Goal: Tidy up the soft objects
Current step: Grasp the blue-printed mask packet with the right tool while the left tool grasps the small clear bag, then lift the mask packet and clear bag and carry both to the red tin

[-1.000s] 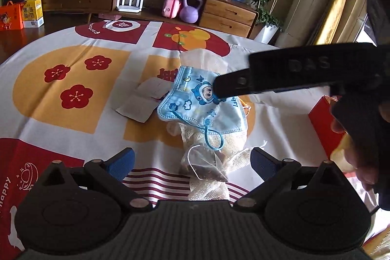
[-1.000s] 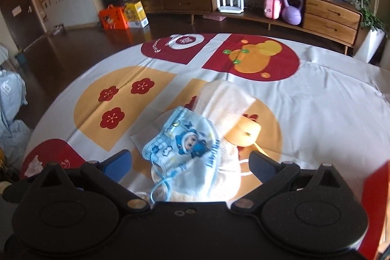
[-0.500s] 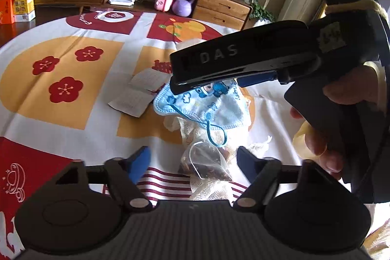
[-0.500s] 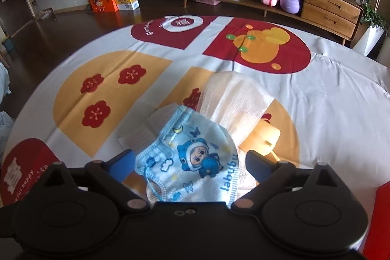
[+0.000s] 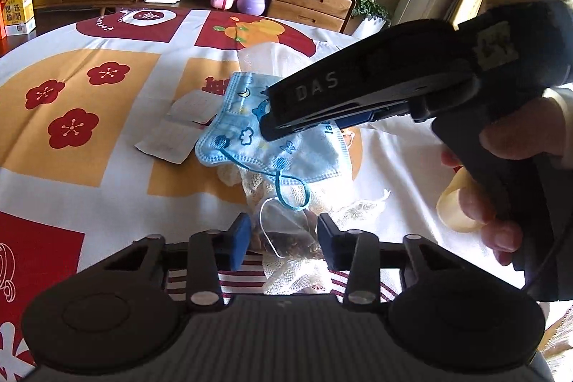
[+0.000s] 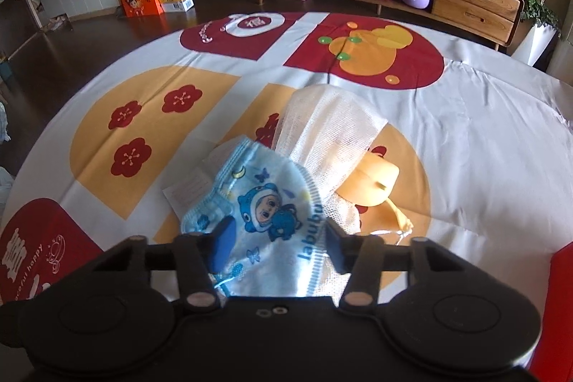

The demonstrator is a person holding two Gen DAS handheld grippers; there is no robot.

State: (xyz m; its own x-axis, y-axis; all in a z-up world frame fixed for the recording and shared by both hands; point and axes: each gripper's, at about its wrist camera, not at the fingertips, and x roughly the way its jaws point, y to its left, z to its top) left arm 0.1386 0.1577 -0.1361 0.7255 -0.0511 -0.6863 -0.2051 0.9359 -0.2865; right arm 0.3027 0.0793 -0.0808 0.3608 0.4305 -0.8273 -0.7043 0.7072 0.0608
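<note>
A blue child's face mask with a cartoon print lies on a white gauze cloth in the middle of the table. My right gripper stands over the mask with its jaws closing. The mask is between the blue pads and is not clamped. In the left wrist view this right gripper reaches in from the right, held by a hand. My left gripper is closing around a small clear mesh bag of brown bits at the near end of the gauze.
A folded paper leaflet lies left of the mask. A yellow soft piece sits right of the gauze. A red box edge shows at the right. The printed tablecloth covers a round table; a sideboard stands beyond it.
Both grippers' jaws have narrowed from wide open. The right gripper came in from the right and sank over the mask, whose left edge now puckers upward. The left gripper barely moved.
</note>
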